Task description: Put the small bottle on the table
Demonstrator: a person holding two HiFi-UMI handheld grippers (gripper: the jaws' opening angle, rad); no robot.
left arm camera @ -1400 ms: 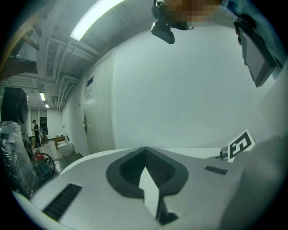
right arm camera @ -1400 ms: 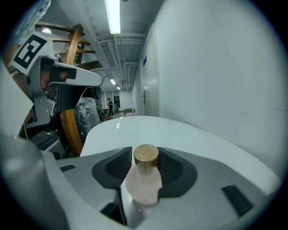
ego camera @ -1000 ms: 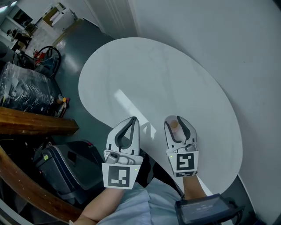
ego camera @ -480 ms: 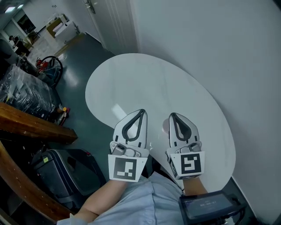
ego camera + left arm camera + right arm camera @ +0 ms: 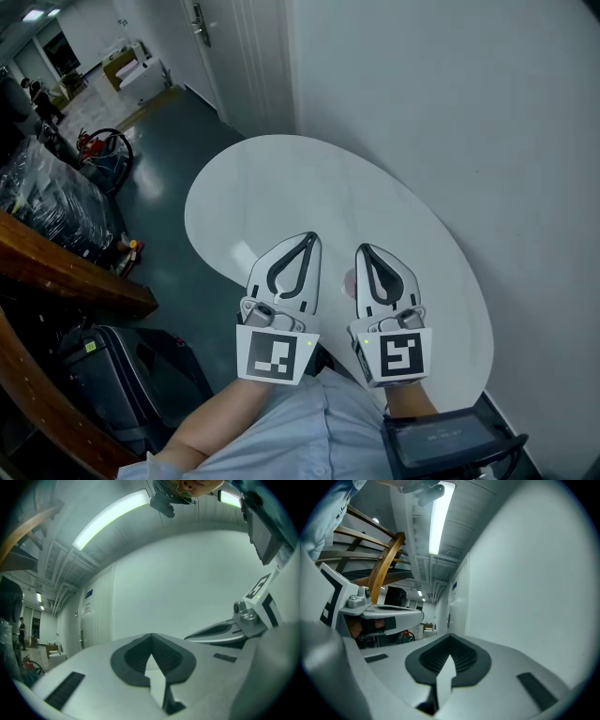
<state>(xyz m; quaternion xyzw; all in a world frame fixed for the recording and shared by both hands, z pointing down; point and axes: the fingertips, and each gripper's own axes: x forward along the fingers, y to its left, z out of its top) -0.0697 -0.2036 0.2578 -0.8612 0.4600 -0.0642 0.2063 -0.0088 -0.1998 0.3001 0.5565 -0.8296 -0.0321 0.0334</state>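
The small bottle shows only as a pinkish bit on the white oval table, between the two grippers and mostly hidden by the right one. My right gripper hangs above it, shut and empty, its tips meeting in the right gripper view. The left gripper is beside it, also shut with nothing held. Both gripper views look up at the white wall and the ceiling lights.
A white wall runs along the table's far right side, with a door at the top. A wooden rail and a black bag are at the left. A dark device sits at the person's waist.
The right gripper held the bottle between open jaws a second ago; its jaws have since closed clear of it. Both grippers have risen and drawn back, and the head view has shifted.
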